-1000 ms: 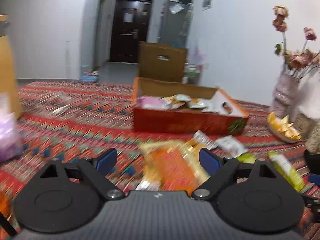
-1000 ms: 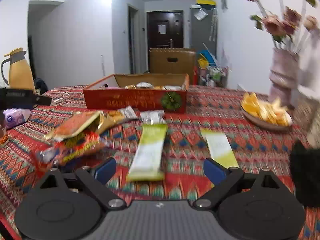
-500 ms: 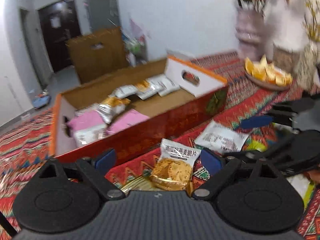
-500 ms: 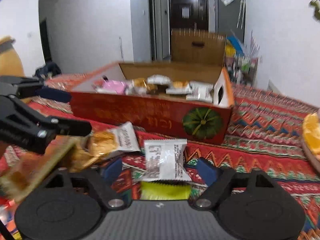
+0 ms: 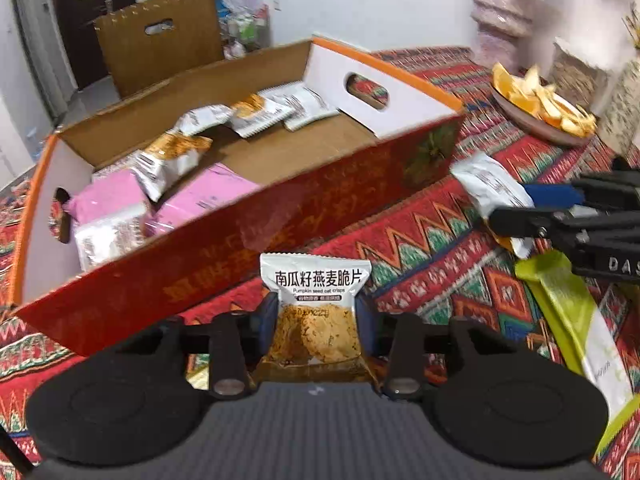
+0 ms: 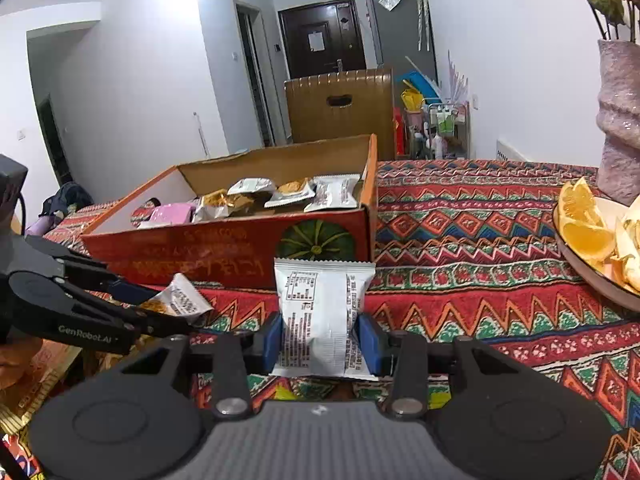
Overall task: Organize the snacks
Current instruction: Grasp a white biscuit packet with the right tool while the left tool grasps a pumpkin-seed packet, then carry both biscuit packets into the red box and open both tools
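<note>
Here, two hand-held grippers work side by side over a desk (image 6: pixel 500 216) covered in a red patterned cloth, each taking up one small snack packet. On the left, the left gripper (image 5: pixel 316 326) has its blue fingers (image 5: pixel 264 326) closing in on the sides of an oat crisp packet (image 5: pixel 316 312), silver at the top with a biscuit pictured below; the pads appear to press its edges, and the packet stands up between them, just in front of the red cardboard box (image 5: pixel 240 232). That box sits open on the desk beyond both grippers and already holds several silver packets and a few pink ones. Moving right, the right gripper (image 6: pixel 322 338) is likewise closing its fingers (image 6: pixel 274 338) on a white packet (image 6: pixel 322 312) with its printed back facing the camera, gripped at its two side edges, just in front of the box's near wall. Further right, a green bar wrapper (image 5: pixel 568 320) lies flat on the cloth, and a plate of orange pieces (image 6: pixel 588 236) sits near a vase. The step in hand looks like the pick-up of both packets. The next move probably calls for lifting each one clear of the box's near wall and letting it go inside, among the packets already there.
</note>
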{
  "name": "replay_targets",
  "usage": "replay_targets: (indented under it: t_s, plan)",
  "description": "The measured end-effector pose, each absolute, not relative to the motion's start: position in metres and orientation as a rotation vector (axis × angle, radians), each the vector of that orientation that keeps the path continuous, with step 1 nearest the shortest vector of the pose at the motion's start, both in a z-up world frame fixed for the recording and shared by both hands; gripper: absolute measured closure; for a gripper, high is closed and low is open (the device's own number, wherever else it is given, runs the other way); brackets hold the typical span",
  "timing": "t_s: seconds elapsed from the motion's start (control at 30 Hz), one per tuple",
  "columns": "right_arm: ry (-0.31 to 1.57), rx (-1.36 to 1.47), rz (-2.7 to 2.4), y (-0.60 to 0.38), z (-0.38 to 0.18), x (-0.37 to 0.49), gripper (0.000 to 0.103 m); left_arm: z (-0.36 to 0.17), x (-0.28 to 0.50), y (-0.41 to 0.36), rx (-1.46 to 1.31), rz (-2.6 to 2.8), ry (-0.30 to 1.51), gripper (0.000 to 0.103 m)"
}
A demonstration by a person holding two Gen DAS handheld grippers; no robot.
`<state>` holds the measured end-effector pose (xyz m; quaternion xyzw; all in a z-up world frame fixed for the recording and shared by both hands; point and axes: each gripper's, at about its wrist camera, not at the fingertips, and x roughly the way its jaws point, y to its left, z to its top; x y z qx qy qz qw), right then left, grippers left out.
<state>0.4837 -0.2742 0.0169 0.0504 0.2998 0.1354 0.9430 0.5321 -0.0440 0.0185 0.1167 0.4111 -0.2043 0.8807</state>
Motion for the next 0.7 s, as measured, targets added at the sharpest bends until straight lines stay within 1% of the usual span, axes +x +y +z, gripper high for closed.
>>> replay_targets:
  t_s: [0.2,0.33,0.43,0.57,0.7]
  plan:
    - [0.575,0.094,0.271,-0.271,0.021,0.478,0.063,0.057,0.509,-0.042,0.153,-0.389,0.746,0.065]
    - [0.512,0.079,0.288,-0.264,0.034,0.459,0.063,0.100,0.457,-0.017,0.042,-0.329,0.619,0.064]
    - [0.481,0.073,0.358,-0.255,0.046,0.429,0.063,0.126,0.404,0.007,-0.040,-0.311,0.533,0.064]
    - [0.476,0.079,0.459,-0.238,0.051,0.375,0.063,0.127,0.336,0.023,-0.096,-0.291,0.512,0.064]
    - [0.527,0.130,0.502,-0.228,0.043,0.324,0.063,0.106,0.289,0.036,-0.191,-0.287,0.576,0.064]
